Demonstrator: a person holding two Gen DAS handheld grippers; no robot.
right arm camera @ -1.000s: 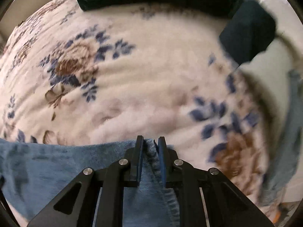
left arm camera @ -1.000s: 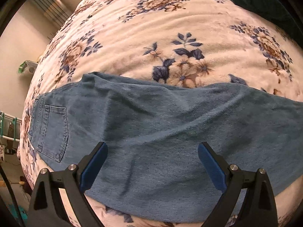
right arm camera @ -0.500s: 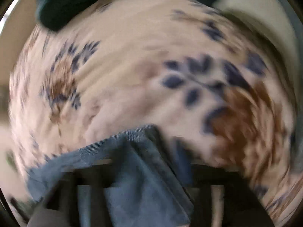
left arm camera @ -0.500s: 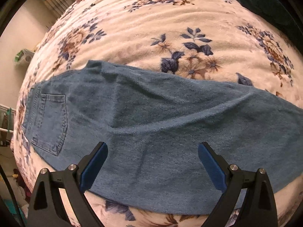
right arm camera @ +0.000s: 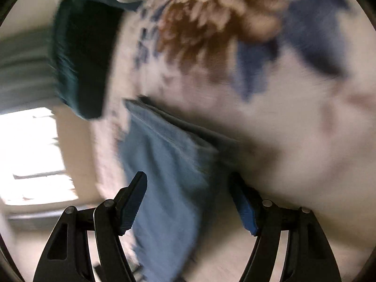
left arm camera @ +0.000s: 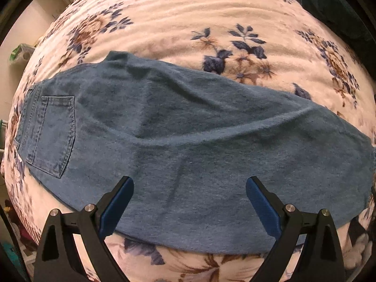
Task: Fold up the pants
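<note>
Blue denim pants point(left arm camera: 188, 141) lie folded lengthwise across a floral bed cover point(left arm camera: 188, 18), waist and back pocket point(left arm camera: 52, 134) at the left, legs running right. My left gripper point(left arm camera: 189, 188) is open and empty, hovering over the near edge of the pants. In the blurred right wrist view the hem end of the pants point(right arm camera: 169, 164) lies on the cover point(right arm camera: 293, 129). My right gripper point(right arm camera: 188, 185) is open, its fingers apart on either side of the hem, holding nothing.
A dark green pillow or blanket point(left arm camera: 329, 0) lies at the far right of the bed and shows in the right wrist view point(right arm camera: 80, 58) too. A wall and clutter point(left arm camera: 18, 51) stand beyond the bed's left side. A bright window point(right arm camera: 30, 155) is at left.
My right gripper opened and let go of the pant hem, and swung sharply. My left gripper stayed open and drew back, showing more of the pants.
</note>
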